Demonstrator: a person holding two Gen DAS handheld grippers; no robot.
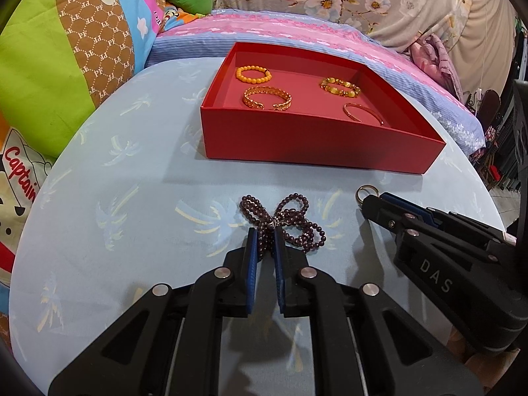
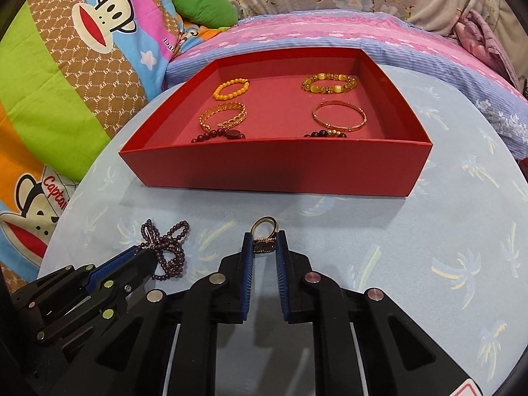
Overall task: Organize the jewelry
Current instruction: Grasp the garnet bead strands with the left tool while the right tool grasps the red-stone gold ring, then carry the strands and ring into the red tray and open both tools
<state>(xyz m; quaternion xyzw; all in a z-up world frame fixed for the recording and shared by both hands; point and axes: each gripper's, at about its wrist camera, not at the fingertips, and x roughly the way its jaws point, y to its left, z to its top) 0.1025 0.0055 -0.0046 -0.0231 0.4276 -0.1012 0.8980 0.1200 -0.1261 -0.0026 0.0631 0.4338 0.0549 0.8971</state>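
The left claw is clamped on a bunched strand of dark purple beads, which lies on the table near its front edge, short of the red box. Only a few loops sit between the blue pads; the rest sprawls free on the cloth. The right claw grips a gold ring by its ornamented top, just beside the beads and likewise on the table in front of the box.

The box, toward the table's far edge, already holds four bracelets in two rows, and the right wrist view shows two dark beaded pieces against its near wall.

The risks seem to lie in the lift. The loose bead loops may drag, swing or snag on the box's near wall as the strand is carried over. The ring is small and hard; pinched off-centre it could twist and pop out, rolling off the table. The two claws work close together and could collide. Dropping either piece carelessly may tangle it with bracelets already laid.
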